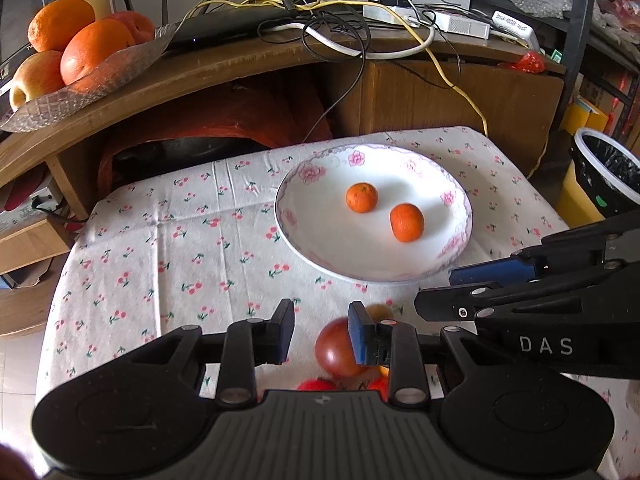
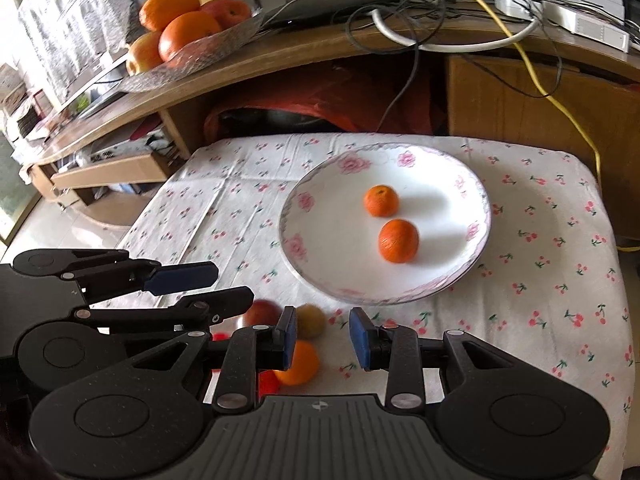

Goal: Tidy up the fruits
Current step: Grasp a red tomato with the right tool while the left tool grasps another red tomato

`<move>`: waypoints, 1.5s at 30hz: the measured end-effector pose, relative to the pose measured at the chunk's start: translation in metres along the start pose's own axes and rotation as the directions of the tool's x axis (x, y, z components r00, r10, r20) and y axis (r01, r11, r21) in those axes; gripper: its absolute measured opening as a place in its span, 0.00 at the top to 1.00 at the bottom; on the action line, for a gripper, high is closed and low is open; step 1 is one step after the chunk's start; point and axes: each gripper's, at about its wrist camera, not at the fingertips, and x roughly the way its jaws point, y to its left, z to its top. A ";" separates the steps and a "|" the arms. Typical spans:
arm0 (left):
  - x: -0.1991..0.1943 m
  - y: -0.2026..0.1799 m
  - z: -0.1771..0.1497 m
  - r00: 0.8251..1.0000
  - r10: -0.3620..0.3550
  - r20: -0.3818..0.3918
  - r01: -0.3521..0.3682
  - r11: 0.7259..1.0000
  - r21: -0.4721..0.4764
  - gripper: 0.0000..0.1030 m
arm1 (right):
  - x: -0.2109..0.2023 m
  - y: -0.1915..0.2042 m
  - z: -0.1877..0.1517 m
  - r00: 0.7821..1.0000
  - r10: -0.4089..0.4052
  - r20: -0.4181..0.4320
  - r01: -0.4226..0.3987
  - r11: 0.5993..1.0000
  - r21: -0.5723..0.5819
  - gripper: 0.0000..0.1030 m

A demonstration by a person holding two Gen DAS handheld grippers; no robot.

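Broadly spread: worktop point(image 2: 540, 248) under a white cloth printed with cherries, filling the middle of both views. Behind it at twelve o'clock, wooden shelf point(image 1: 248, 60) loaded with tangled cables, plus a glass fruit dish point(image 1: 92, 76) of oranges and apples at ten o'clock. Centred on the cloth, floral-rimmed white plate point(image 2: 312, 184) holding two small oranges: far orange point(image 2: 381, 200) and near orange point(image 2: 399, 241), close but apart. At six o'clock of the plate, off it and on the cloth, a blurred cluster of loose fruit: red apple point(image 1: 334, 346), brownish fruit point(image 2: 311, 321) and another orange point(image 2: 300, 364), partly hidden by claw parts. Left claw point(image 1: 321, 330) with pads apart, nothing between them, right pad in front of the apple. Right claw point(image 2: 323, 338) likewise apart and empty, just above the cluster.
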 end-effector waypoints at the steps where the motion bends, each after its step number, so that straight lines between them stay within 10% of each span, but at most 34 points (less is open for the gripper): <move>1: -0.002 0.001 -0.003 1.000 -0.001 -0.002 0.001 1.000 0.003 0.64 | 0.000 0.002 -0.001 1.000 0.004 -0.004 -0.004 1.000 -0.004 0.72; 45: -0.011 0.021 -0.057 0.994 -0.081 -0.071 0.088 0.992 0.095 0.61 | 0.031 0.038 -0.038 0.989 0.043 -0.143 -0.059 0.992 -0.111 0.77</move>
